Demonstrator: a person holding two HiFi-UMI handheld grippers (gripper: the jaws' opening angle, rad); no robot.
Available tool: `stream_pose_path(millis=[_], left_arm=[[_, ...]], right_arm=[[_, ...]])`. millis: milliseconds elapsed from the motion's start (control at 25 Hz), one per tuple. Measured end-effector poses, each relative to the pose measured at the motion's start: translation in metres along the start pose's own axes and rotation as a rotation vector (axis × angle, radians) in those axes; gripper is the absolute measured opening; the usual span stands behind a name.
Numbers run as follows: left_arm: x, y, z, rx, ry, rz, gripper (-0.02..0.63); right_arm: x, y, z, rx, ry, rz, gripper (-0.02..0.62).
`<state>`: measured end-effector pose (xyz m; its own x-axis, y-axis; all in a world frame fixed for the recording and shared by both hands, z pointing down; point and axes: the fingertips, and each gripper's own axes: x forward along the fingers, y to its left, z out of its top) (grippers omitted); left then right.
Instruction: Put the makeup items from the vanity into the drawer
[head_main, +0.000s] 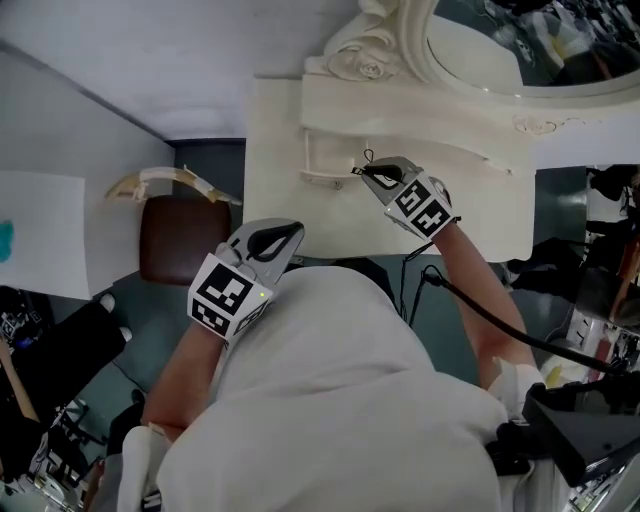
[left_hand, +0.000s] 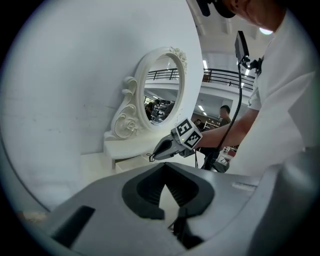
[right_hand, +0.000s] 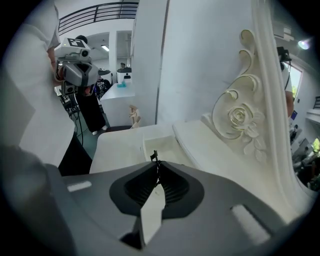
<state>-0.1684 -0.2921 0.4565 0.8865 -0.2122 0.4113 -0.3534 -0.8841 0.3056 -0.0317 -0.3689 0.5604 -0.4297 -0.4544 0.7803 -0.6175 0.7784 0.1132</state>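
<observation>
A white vanity (head_main: 290, 120) carries an oval mirror (head_main: 500, 50) in a carved frame. Under its raised shelf a small drawer (head_main: 322, 160) stands open. My right gripper (head_main: 365, 172) is at the drawer's right side, shut on a small thin black item (head_main: 368, 160) that sticks out past its tips. In the right gripper view the item (right_hand: 155, 156) hangs over the open drawer (right_hand: 159, 142), whose visible inside is bare. My left gripper (head_main: 288, 236) is shut and holds nothing, near the vanity's front edge. From the left gripper view my right gripper (left_hand: 154, 157) shows above the drawer (left_hand: 131, 163).
A brown padded stool (head_main: 178, 240) with a cream backrest (head_main: 170, 182) stands left of the vanity. A black cable (head_main: 500, 325) trails from my right arm. A white wall panel (head_main: 45, 235) is at far left, and dark equipment (head_main: 580, 430) at lower right.
</observation>
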Motion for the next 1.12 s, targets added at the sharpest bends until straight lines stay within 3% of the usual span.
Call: stream_pose_path(millis=[200, 560, 1120], left_arm=[[-0.022, 0.02, -0.004, -0.03, -0.013, 0.043, 0.003], [-0.037, 0.036, -0.009, -0.074, -0.028, 0.134, 0.003], [-0.044, 0.043, -0.011, -0.108, -0.02, 0.127, 0.003]], right_arm=[[0.04, -0.001, 0.02, -0.042, 0.039, 0.076, 0.021], [0.089, -0.002, 0.021, -0.101, 0.121, 0.209, 0.023], [0.111, -0.002, 0.009, -0.104, 0.225, 0.248, 0.025]])
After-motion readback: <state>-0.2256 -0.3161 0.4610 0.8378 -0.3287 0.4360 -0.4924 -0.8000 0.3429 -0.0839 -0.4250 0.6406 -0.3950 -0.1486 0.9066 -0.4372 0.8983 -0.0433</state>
